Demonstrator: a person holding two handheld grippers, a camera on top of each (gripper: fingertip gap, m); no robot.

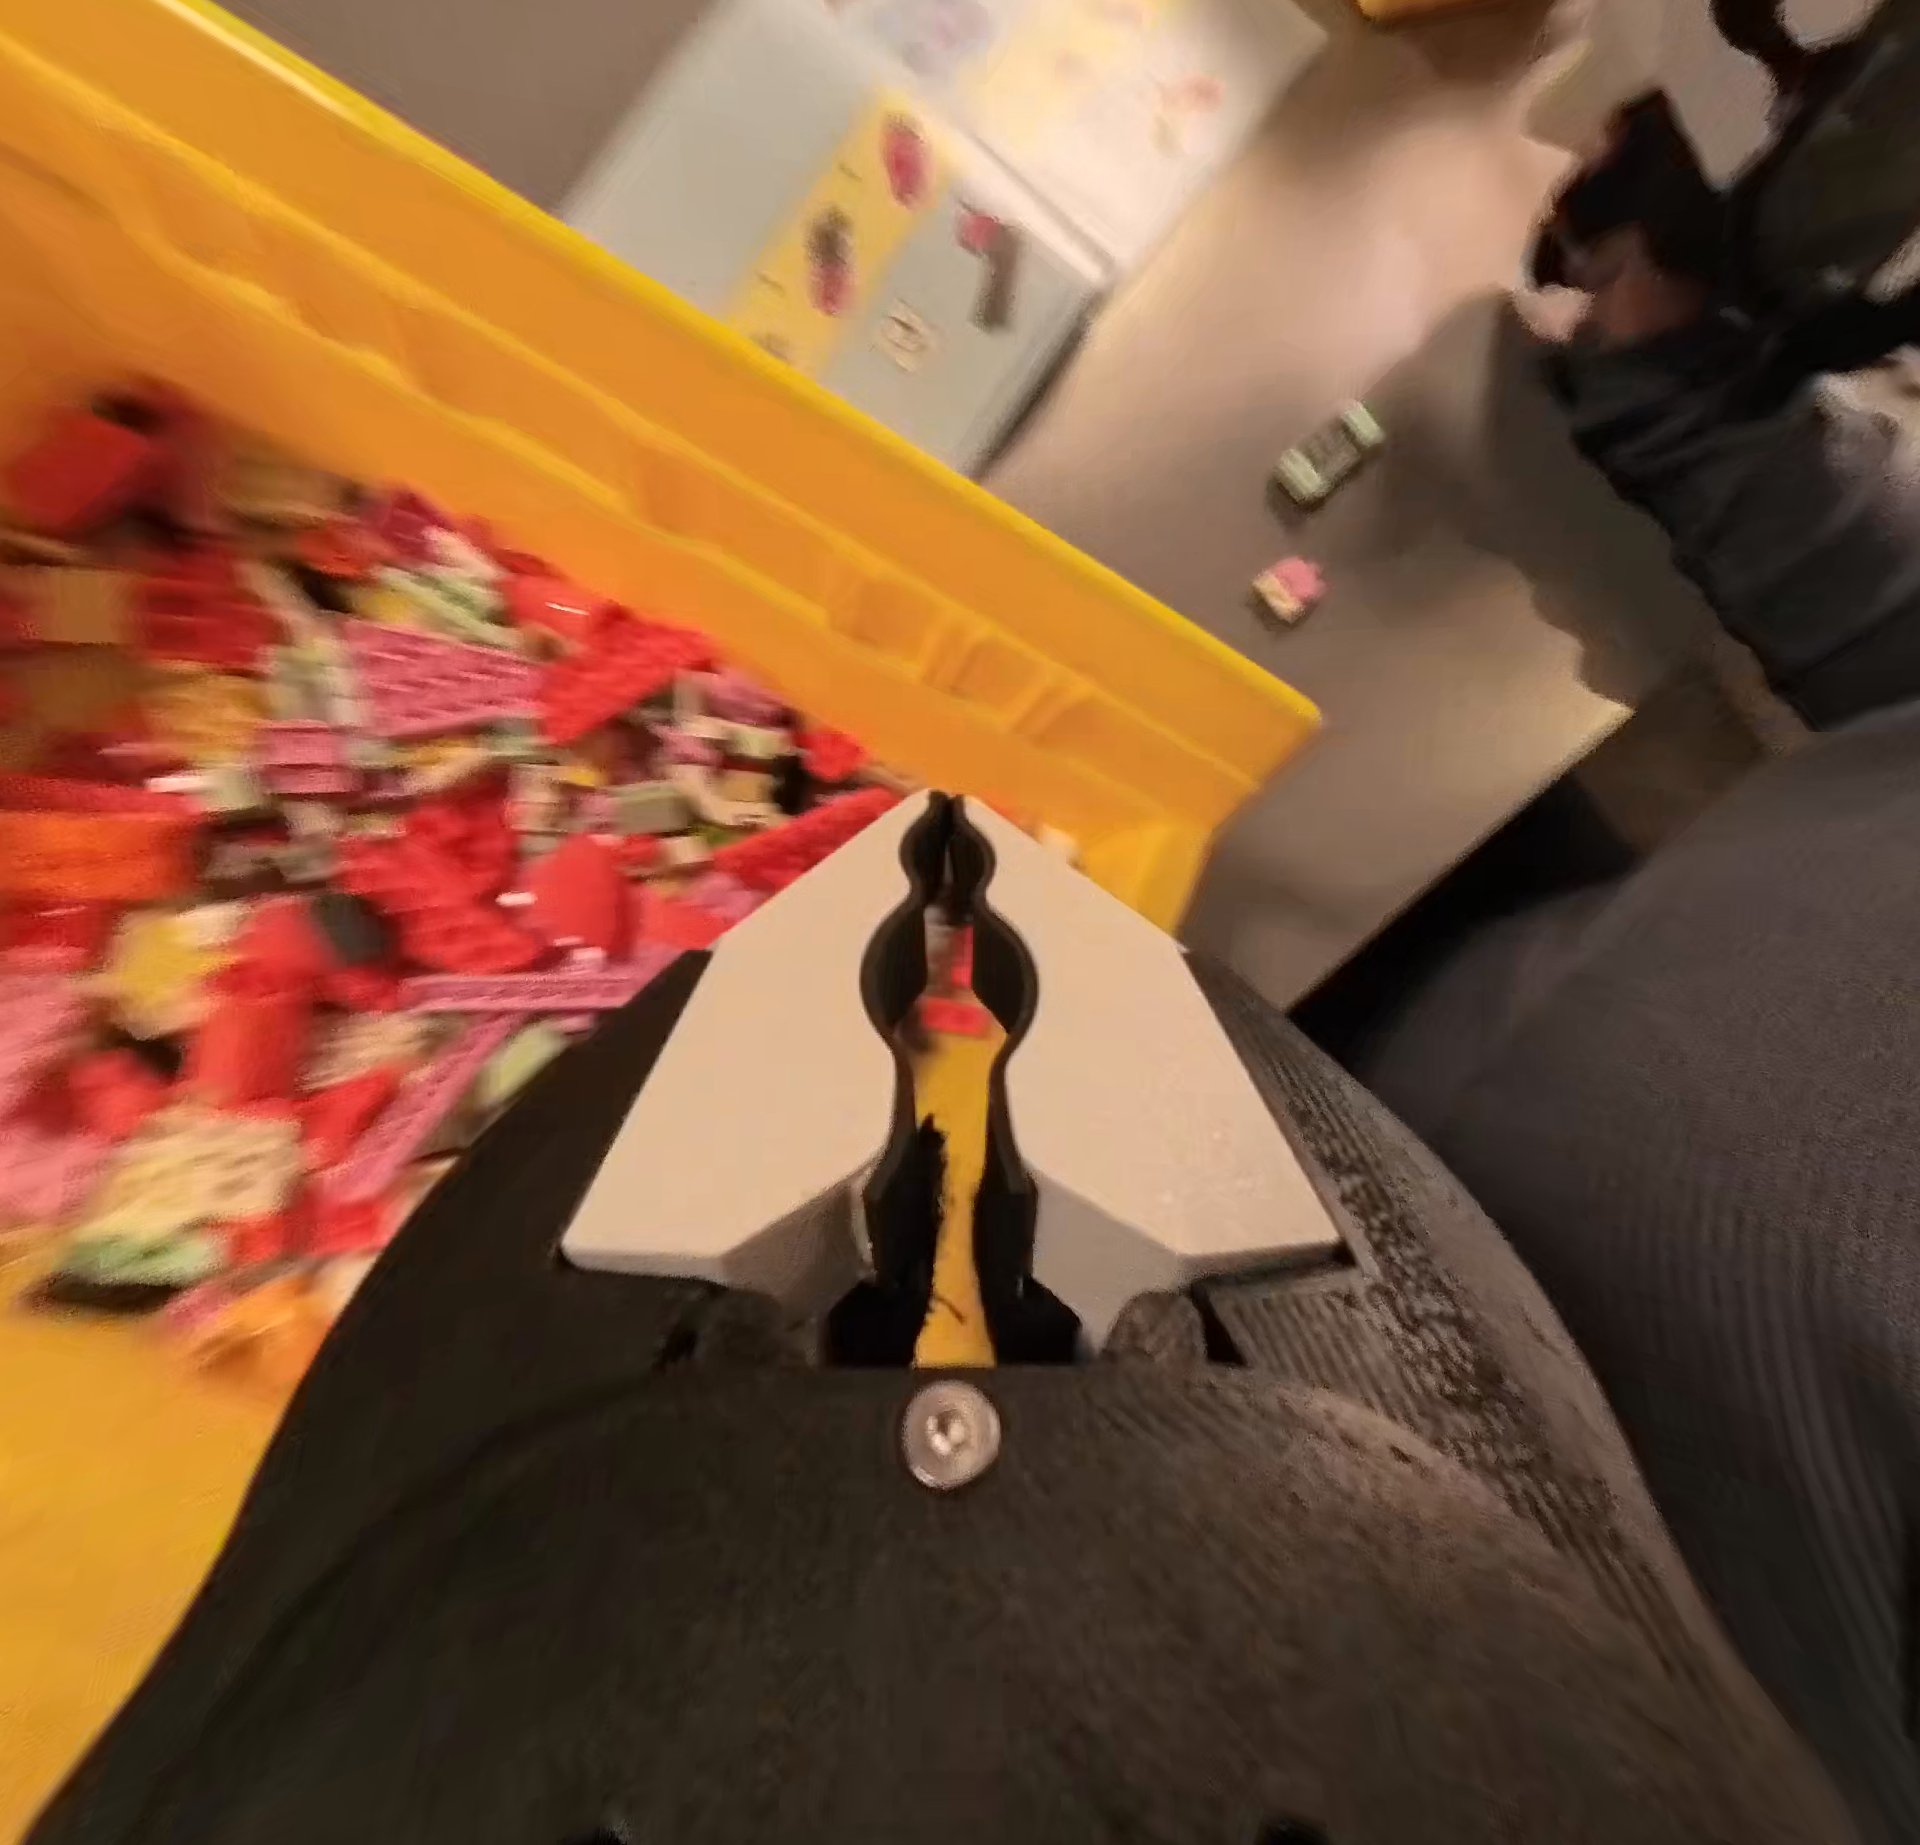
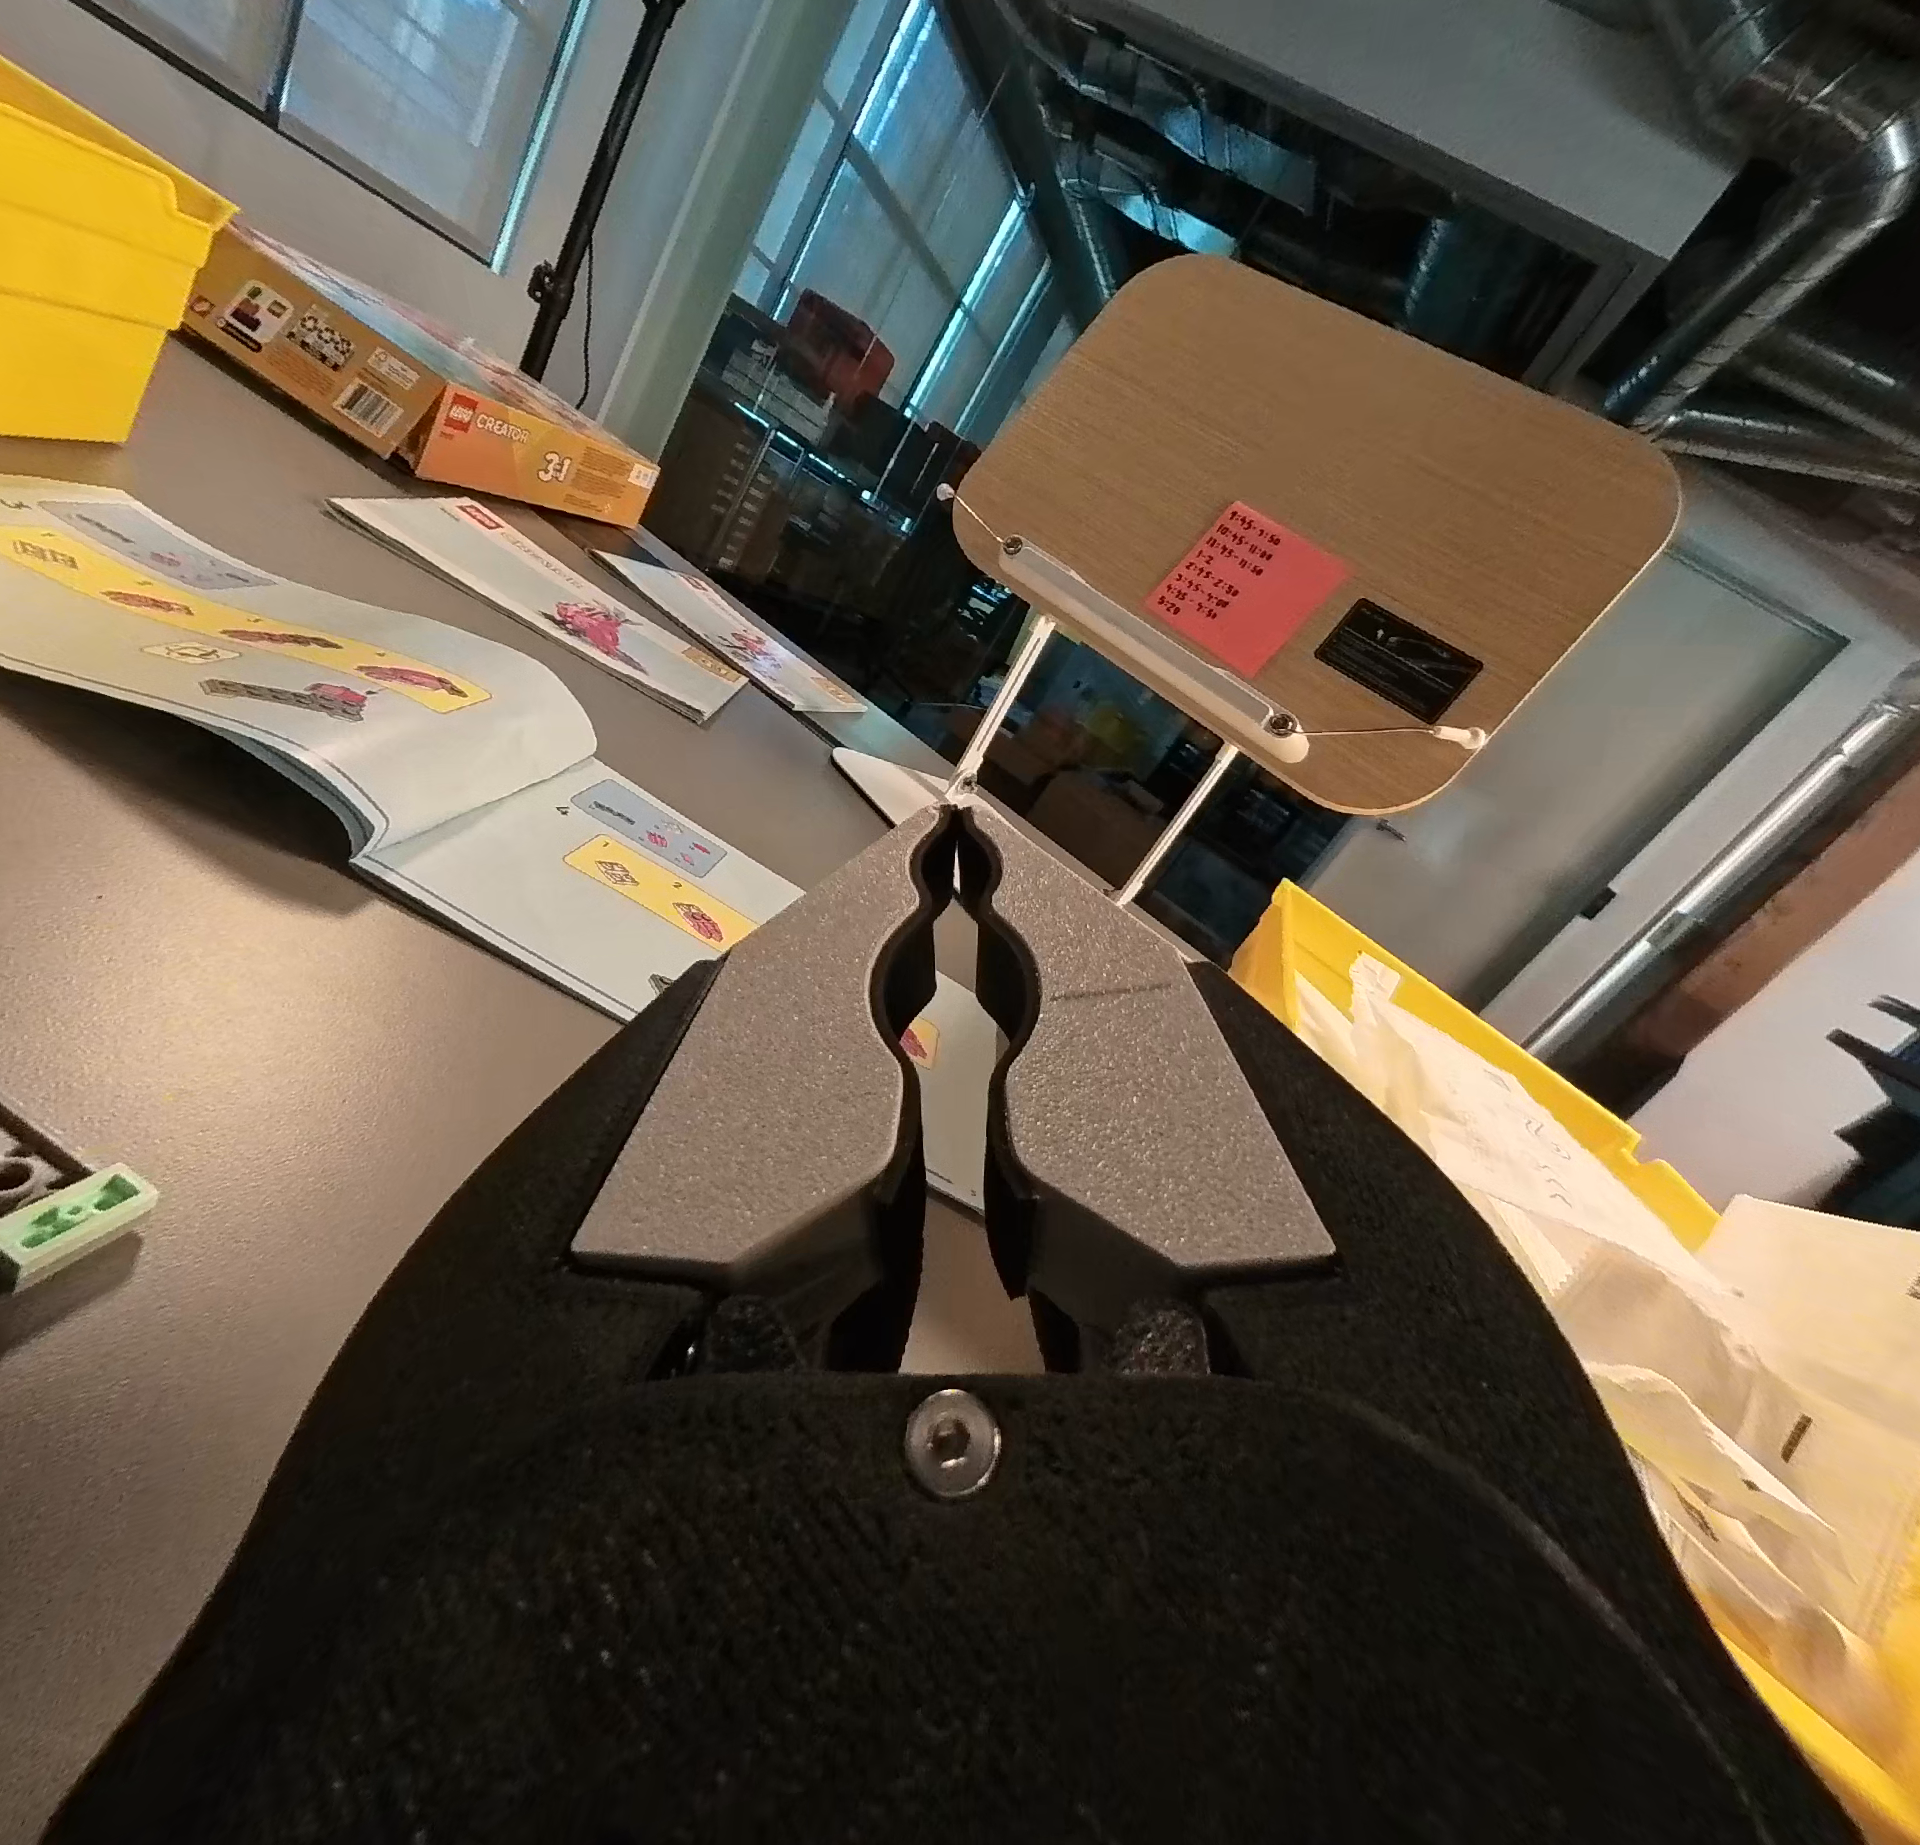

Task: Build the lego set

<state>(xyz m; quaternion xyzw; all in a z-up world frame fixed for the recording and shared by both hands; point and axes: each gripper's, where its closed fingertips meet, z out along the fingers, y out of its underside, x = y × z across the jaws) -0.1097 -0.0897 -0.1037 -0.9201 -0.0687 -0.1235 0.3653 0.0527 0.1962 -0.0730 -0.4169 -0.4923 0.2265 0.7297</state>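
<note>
In the left wrist view, the left tool (image 1: 948, 808) was clenched with nothing between its tips, above a yellow bin (image 1: 727, 507) heaped with blurred red and pink bricks (image 1: 364, 808). In the right wrist view, the right tool (image 2: 954, 816) was likewise clenched and bare, over the grey surface (image 2: 260, 1016) near an open instruction booklet (image 2: 436, 756), with a wooden stand (image 2: 1299, 465) beyond.

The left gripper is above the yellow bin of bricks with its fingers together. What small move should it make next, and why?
Probably open the fingers first. The left gripper points over the yellow bin full of red and pink bricks, its fingers meet at the tips with nothing between them, and shut fingers cannot take a brick. The view is blurred, so choosing one brick is uncertain.
</note>
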